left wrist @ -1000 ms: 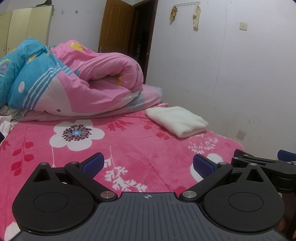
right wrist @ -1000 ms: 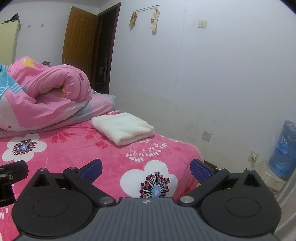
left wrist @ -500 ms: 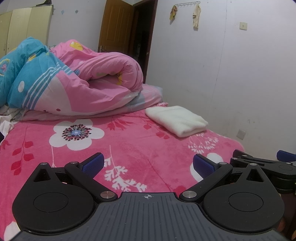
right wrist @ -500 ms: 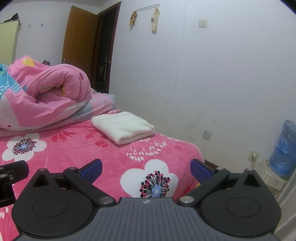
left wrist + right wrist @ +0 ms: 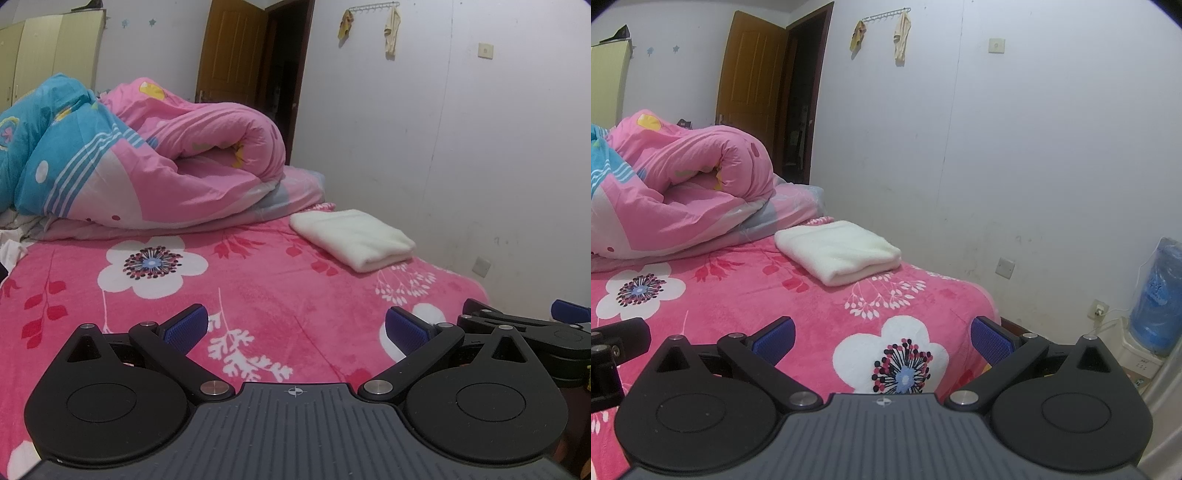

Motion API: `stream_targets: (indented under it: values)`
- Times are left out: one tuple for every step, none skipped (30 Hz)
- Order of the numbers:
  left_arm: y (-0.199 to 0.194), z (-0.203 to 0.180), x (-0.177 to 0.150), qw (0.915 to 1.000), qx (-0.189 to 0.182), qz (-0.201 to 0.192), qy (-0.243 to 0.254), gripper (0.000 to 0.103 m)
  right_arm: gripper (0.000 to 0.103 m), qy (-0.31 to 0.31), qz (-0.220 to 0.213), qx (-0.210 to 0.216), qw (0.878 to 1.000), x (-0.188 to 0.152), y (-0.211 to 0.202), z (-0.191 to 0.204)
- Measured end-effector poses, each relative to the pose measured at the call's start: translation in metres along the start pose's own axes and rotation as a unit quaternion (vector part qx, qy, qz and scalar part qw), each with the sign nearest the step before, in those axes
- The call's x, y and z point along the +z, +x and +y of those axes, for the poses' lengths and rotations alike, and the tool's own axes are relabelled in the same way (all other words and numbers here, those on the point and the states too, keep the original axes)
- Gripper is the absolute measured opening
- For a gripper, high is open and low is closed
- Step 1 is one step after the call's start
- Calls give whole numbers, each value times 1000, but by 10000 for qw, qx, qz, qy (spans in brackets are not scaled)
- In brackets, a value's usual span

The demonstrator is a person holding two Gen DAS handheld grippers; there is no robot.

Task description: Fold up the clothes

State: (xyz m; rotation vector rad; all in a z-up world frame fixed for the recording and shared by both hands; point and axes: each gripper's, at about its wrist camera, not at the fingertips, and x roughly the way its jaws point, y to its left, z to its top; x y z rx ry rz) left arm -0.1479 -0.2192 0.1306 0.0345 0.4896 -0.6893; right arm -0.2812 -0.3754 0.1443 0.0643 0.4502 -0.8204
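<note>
Both grippers hover low over the near end of the bed, side by side. The left gripper (image 5: 295, 328) has its blue pads spread wide with nothing between them; the right gripper (image 5: 882, 338) is the same, spread and empty. Under them lies only the pink floral blanket (image 5: 258, 295).

The task's thing, a cream folded garment (image 5: 838, 251), lies flat near the bed's right edge, well apart from both grippers and just in front of the rolled pink quilt (image 5: 192, 177).

Risk, as a judgement: the garment looks thick and plush, and a pinch on its top layer alone could pull the fold open. It also sits close to the bed edge, so a sideways drag could slide it off. The fluffy blanket could get caught in a low grasp.

Against the earlier frames: no visible change; grippers, garment and quilt sit in the same places, the pads just as wide.
</note>
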Motion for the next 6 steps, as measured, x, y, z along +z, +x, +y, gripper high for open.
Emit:
stream_targets:
  values:
    - [0,0,0,10000,0,5,1,103,103,0,1,0,10000,0,0,0]
    - [1,0,0,10000,2,10,-1,103,103,0,3,0,10000,0,0,0]
    - [1,0,0,10000,3,14,-3,103,103,0,4,0,10000,0,1,0]
    - [1,0,-1,10000,4,18,-5,103,103,-1,5,1,10000,0,1,0]
    - [2,0,-1,10000,4,20,-5,103,103,-3,6,3,10000,0,1,0]
    - [2,0,-1,10000,9,21,-5,103,103,-3,5,2,10000,0,1,1]
